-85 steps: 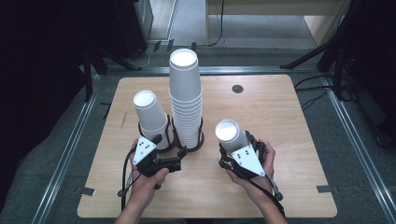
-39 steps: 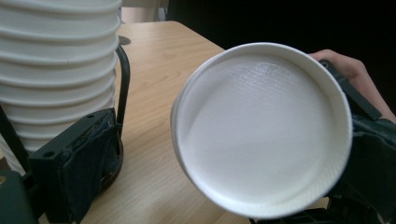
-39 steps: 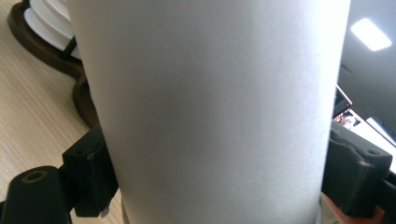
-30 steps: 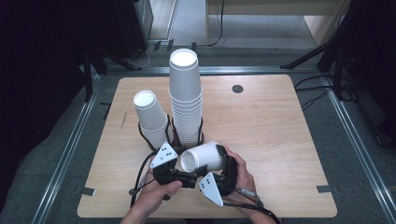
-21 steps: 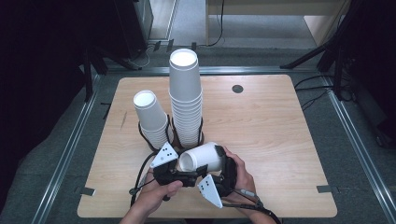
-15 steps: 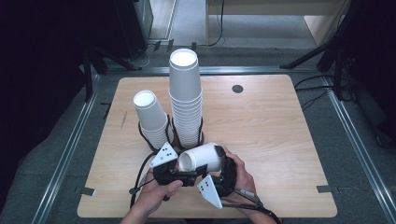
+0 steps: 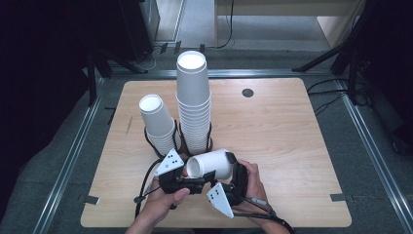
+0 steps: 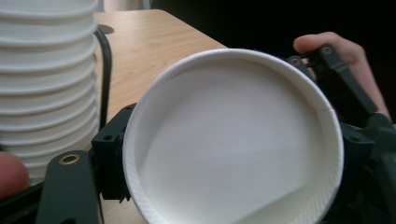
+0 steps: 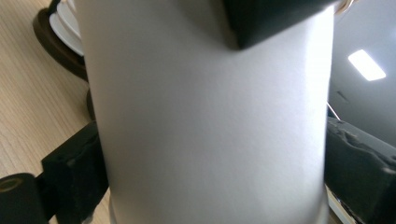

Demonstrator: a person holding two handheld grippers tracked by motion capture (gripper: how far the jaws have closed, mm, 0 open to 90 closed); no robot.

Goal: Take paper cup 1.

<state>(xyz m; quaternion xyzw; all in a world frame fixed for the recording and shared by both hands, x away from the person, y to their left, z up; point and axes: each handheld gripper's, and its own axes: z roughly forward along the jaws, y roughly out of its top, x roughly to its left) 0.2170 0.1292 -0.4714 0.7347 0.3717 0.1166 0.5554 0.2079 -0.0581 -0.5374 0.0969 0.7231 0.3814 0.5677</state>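
Note:
A white paper cup (image 7: 209,165) lies on its side above the table's front middle, between the two grippers. Its open mouth faces the left gripper (image 7: 191,179) and looms large in the left gripper view, where the cup (image 8: 233,140) has one black jaw against its rim at the lower left. Those jaws have just been closing and are shut on the rim. My right gripper (image 7: 225,168) straddles the cup (image 9: 210,116) wall. Its jaws have just been opening, with the cup still between them and a pad close on each side.
A tall stack of cups (image 7: 193,102) and a shorter stack (image 7: 158,124) stand in black ring holders just behind the grippers. The wooden table (image 7: 292,146) has a dark disc (image 7: 248,92) at the back right. Metal rails and cables run around the table.
The right gripper brought the upright cup from the right to the front middle and tipped it sideways. The left gripper left the short stack and met its mouth. Over the last second both hands stayed put.

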